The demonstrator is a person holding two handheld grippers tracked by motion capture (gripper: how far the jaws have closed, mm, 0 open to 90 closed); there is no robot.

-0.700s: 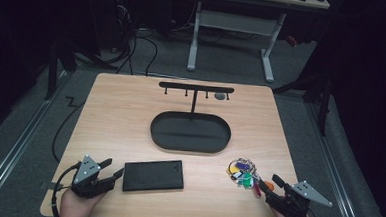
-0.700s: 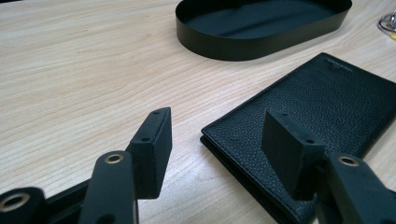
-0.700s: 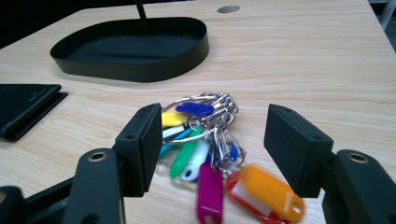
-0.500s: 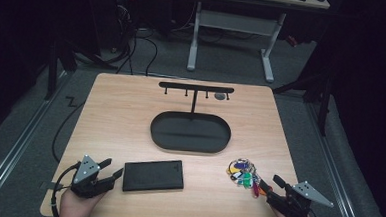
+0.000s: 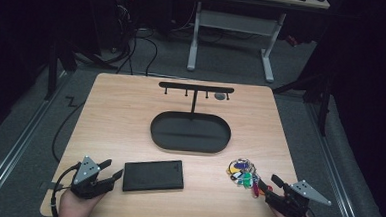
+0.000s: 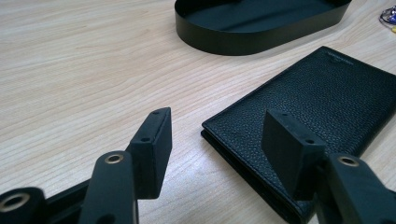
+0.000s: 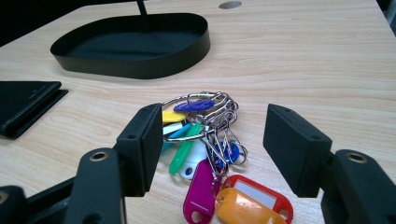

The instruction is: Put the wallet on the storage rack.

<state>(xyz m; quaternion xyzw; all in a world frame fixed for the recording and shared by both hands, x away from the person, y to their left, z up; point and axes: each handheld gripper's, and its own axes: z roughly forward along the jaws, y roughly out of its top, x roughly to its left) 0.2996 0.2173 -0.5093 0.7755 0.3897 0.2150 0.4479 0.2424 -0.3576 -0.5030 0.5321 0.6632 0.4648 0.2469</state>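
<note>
A black leather wallet (image 5: 153, 175) lies flat near the table's front edge. My left gripper (image 5: 112, 168) rests just left of it, open. In the left gripper view the wallet's corner (image 6: 317, 102) sits between and ahead of the left gripper's (image 6: 217, 121) spread jaws, untouched. A bunch of keys (image 5: 245, 174) with coloured tags lies at the front right. My right gripper (image 5: 268, 181) is right beside it, open. In the right gripper view the key bunch (image 7: 205, 154) lies between the right gripper's (image 7: 213, 116) jaws, with the pads clear of it.
A black oval tray (image 5: 189, 149) sits mid-table, with a thin post carrying a hook bar (image 5: 196, 87) above it. A small grey disc (image 5: 220, 96) lies behind. A white desk frame (image 5: 235, 20) stands on the floor beyond the table.
</note>
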